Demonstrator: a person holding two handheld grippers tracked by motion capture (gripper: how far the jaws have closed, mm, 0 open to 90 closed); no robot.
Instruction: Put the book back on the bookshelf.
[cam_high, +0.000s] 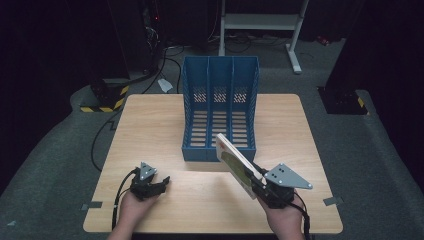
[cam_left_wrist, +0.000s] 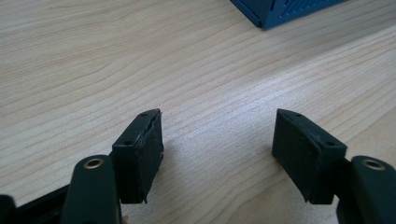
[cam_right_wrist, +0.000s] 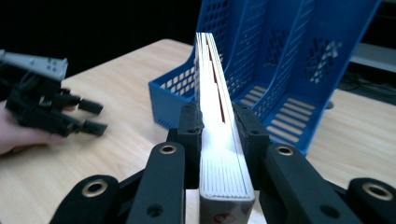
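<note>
My right gripper (cam_high: 257, 181) (cam_right_wrist: 218, 123) is shut on a thin book (cam_high: 235, 162) (cam_right_wrist: 215, 116), held on edge and lifted off the table, its far end reaching toward the front of the blue three-slot file rack (cam_high: 220, 107) (cam_right_wrist: 280, 60). The book's white page edges face the right gripper view, clamped between both pads. My left gripper (cam_high: 164, 182) (cam_left_wrist: 217, 140) rests low on the table at the near left, open, with bare wood between its jaws. It also appears at the left of the right gripper view as the left gripper (cam_right_wrist: 91, 116).
The wooden table (cam_high: 150, 130) has free room left and right of the rack. A corner of the rack (cam_left_wrist: 280, 11) shows at the top of the left gripper view. Beyond the table lie a dark floor, cables and a white frame (cam_high: 260, 25).
</note>
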